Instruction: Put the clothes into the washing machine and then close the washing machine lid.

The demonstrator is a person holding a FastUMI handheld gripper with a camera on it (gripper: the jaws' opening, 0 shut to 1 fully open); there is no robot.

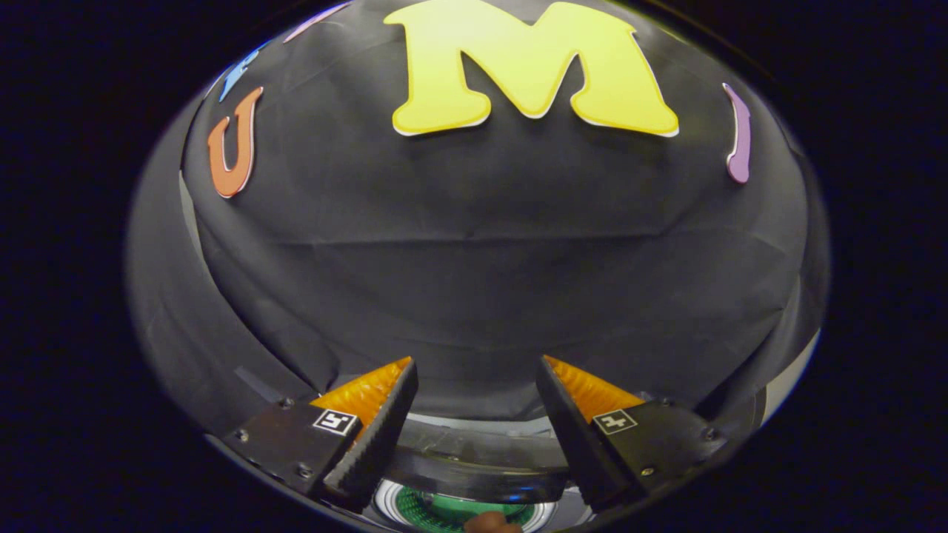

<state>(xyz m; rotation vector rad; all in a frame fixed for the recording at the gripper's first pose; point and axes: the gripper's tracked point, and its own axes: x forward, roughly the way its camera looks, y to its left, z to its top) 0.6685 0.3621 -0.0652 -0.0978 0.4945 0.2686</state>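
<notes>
We find the gripper (478, 414) with fingers spread apart, holding nothing. Between and below them lies the washing machine (474, 463), its round opening showing a green interior. Beyond the fingers hangs the booth wall (489, 281), unobstructed.

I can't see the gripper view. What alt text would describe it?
The gripper is open and holds nothing, its two fingers pointing at the booth's black cloth wall. Below, between the fingers, sits the washing machine with its round opening, green inside.

Dim booth, sharp focus, strong fisheye bulge, edges fading dark
</notes>
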